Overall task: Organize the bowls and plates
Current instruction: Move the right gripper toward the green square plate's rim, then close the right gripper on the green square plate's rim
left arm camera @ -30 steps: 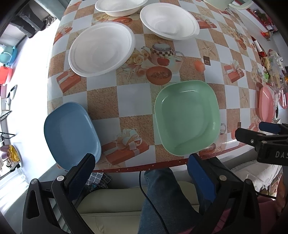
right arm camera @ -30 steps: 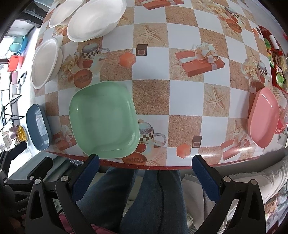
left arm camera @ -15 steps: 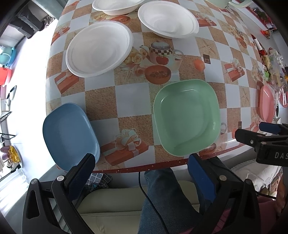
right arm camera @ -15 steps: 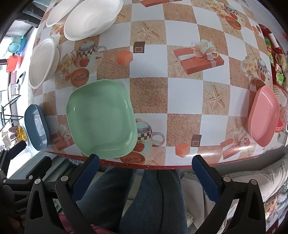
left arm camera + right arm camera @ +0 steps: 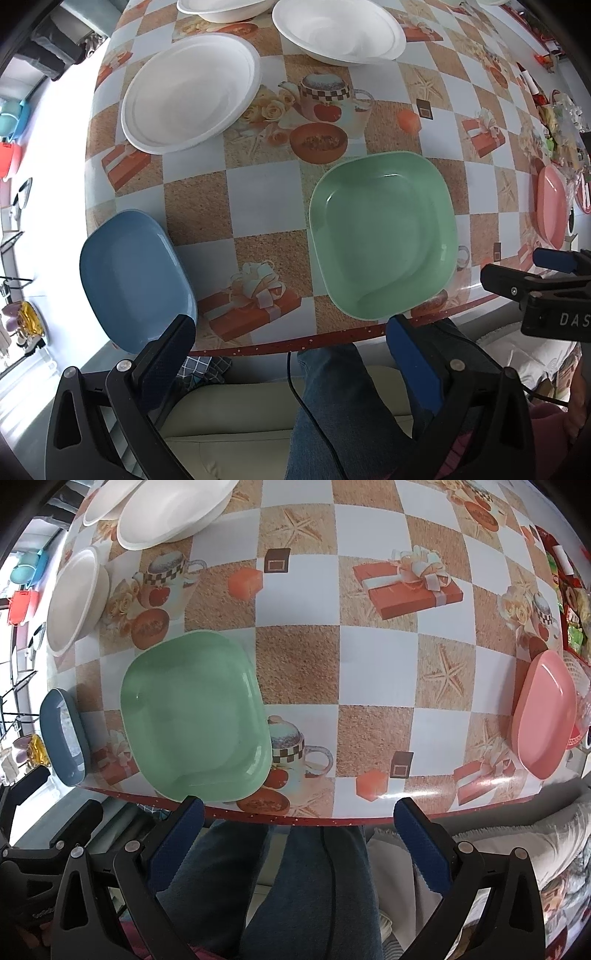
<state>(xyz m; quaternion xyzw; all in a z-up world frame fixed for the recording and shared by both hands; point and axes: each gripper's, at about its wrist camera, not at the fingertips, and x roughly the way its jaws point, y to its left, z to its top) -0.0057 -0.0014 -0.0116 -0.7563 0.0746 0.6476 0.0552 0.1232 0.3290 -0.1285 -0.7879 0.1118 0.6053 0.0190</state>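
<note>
A green square plate [image 5: 382, 236] lies at the table's near edge; it also shows in the right wrist view [image 5: 195, 716]. A blue plate [image 5: 135, 278] overhangs the near left corner and a pink plate [image 5: 543, 714] lies at the right. Three white bowls stand further back: one [image 5: 190, 92] at the left, one [image 5: 341, 31] in the middle, one [image 5: 221, 7] at the far edge. My left gripper [image 5: 290, 345] is open and empty, just short of the table edge between the blue and green plates. My right gripper [image 5: 299, 818] is open and empty at the edge, right of the green plate.
The table [image 5: 299, 657] has a checkered cloth with printed cups and gifts. Packets and clutter [image 5: 557, 122] sit at its far right. The person's legs [image 5: 295, 886] and a sofa are below both grippers. The right gripper's body [image 5: 546, 291] shows in the left wrist view.
Both grippers have moved slightly forward toward the table edge, so the plates appear a little nearer. Nothing on the table has moved and both stay open.
</note>
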